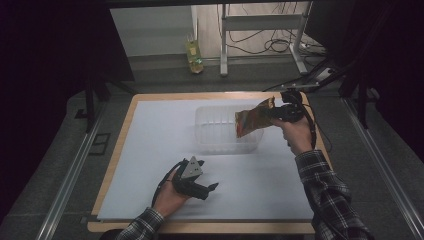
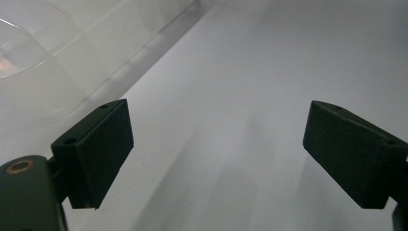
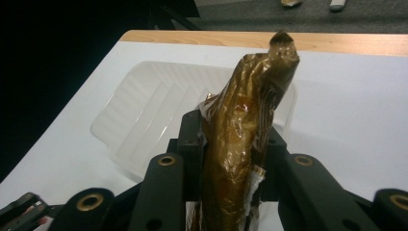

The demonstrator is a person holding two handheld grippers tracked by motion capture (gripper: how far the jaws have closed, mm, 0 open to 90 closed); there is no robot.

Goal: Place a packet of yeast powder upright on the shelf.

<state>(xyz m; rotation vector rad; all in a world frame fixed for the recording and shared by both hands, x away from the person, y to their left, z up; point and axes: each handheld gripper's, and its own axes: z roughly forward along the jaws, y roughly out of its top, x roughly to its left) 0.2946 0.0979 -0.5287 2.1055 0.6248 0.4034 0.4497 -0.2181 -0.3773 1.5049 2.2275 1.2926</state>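
A crinkled brown-gold snack bag (image 1: 252, 119) hangs over the right end of a clear plastic tub (image 1: 210, 131). My right gripper (image 1: 276, 113) is shut on that bag, above the tub's right rim. In the right gripper view the bag (image 3: 245, 130) stands squeezed between the two black jaws, with the tub (image 3: 144, 115) behind and below it. My left gripper (image 1: 212, 188) rests low on the white sheet near the front, open and pointing right. Its two pads (image 2: 98, 149) stand wide apart with nothing between them, and the tub's wall (image 2: 57, 62) lies to their upper left.
A white sheet (image 1: 150, 165) covers the wooden table (image 1: 165, 96). A yellow bottle (image 1: 194, 55) stands on the floor beyond the table, near metal frame legs (image 1: 223, 45) and cables. Dark curtains close in both sides.
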